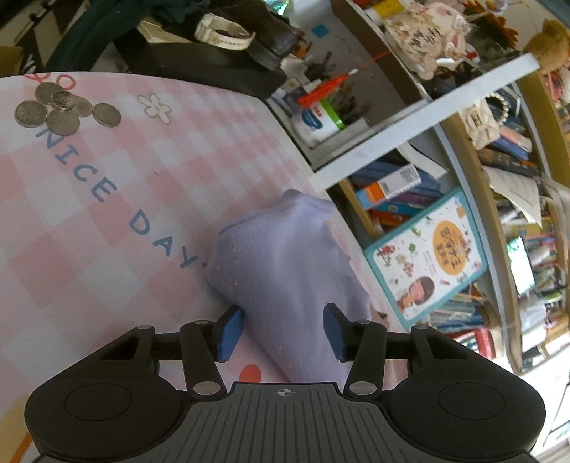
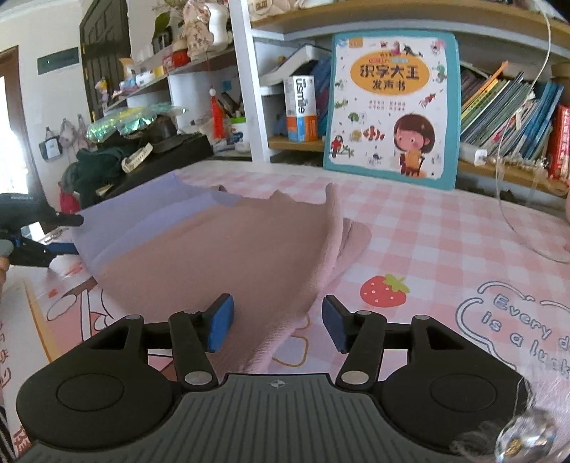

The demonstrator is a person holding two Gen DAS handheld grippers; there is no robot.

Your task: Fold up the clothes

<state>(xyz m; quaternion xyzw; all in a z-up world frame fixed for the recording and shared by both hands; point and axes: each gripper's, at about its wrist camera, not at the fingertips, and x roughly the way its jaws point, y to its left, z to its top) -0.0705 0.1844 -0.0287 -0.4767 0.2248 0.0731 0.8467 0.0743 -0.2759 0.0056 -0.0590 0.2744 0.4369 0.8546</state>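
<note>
A lavender garment [image 1: 278, 256] lies on the pink checked mat [image 1: 89, 213], near its right edge. My left gripper [image 1: 283, 320] is open, its blue pads on either side of the near end of the fabric without pressing it. In the right wrist view the same garment shows dusty pink in the middle [image 2: 231, 249] and lavender at its left end [image 2: 142, 213]. My right gripper [image 2: 278, 313] is open over the pink near corner; one pad is above the fabric, the other is clear of it. The left gripper [image 2: 73, 233] appears at the lavender edge.
Several coins [image 1: 64, 110] lie at the mat's far left corner. A white watch [image 1: 224, 32] rests on a black box behind. A children's book [image 2: 392, 110] leans on crowded shelves [image 2: 498, 107] behind the table. A clear cable [image 2: 516, 228] loops at the right.
</note>
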